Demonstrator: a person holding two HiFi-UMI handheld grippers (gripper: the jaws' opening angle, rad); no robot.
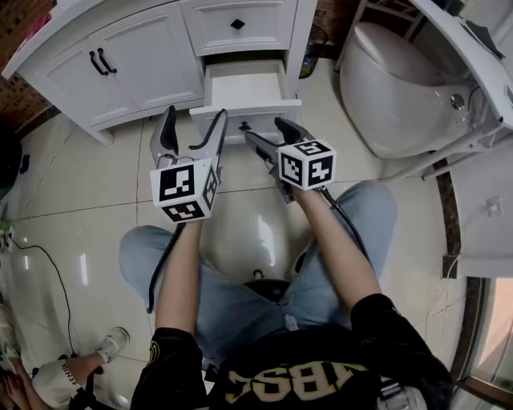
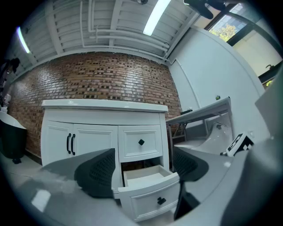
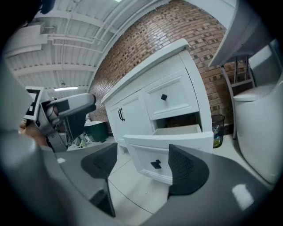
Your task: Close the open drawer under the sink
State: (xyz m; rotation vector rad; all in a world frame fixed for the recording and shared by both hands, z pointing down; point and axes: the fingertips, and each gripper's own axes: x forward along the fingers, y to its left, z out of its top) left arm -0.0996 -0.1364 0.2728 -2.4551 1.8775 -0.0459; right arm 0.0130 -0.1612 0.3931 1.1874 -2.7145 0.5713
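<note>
The lower drawer (image 1: 244, 90) of the white vanity stands pulled out, and its front panel (image 1: 245, 118) carries a small black knob. My left gripper (image 1: 194, 122) hangs open just in front of the panel's left end. My right gripper (image 1: 265, 132) is open too, close before the panel's right part. In the left gripper view the open drawer (image 2: 149, 187) lies between and beyond the gripper (image 2: 141, 170), whose pads touch nothing. In the right gripper view the drawer front (image 3: 170, 150) and its knob (image 3: 156, 164) sit just ahead of the gripper (image 3: 143, 167), with nothing held.
The upper drawer (image 1: 237, 24) is shut, and double doors with black handles (image 1: 100, 62) are to its left. A white toilet (image 1: 393, 88) stands to the right, with a small waste bin (image 3: 216, 130) beside the vanity. A cable (image 1: 48, 272) and someone's shoe (image 1: 112, 344) lie on the tiled floor at the left.
</note>
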